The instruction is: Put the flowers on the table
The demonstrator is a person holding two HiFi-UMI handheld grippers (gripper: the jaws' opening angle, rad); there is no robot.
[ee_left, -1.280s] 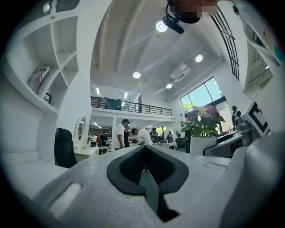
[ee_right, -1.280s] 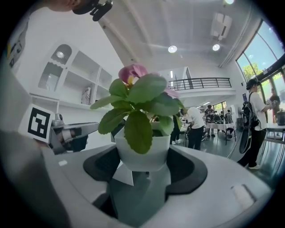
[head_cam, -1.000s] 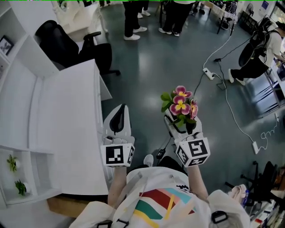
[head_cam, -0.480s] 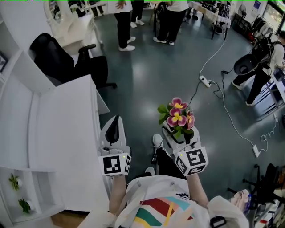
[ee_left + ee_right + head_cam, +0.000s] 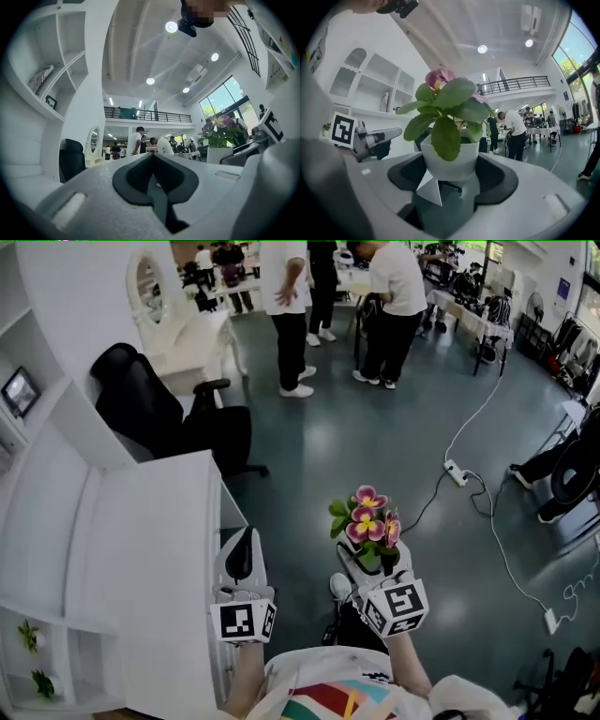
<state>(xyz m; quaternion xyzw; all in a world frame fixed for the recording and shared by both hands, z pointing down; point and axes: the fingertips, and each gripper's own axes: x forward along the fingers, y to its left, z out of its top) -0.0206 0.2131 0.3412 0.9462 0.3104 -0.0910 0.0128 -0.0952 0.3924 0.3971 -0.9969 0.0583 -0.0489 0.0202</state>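
Two grippers are sitting lower in the head view than a second ago, as the camera is tilting up and taking in more of the room. Right gripper (image 5: 373, 564) is still clamping the white pot (image 5: 450, 161) between its jaws, with the flowers (image 5: 367, 519) standing upright above it. They are hanging over the floor (image 5: 375, 427), right of the white table (image 5: 141, 540), about as far from it as before. Left gripper (image 5: 245, 542) is staying closed on nothing, just beside the table edge. Carrying seems to be still going on. Setting down is not yet starting, and the pot probably needs swinging left over the tabletop.
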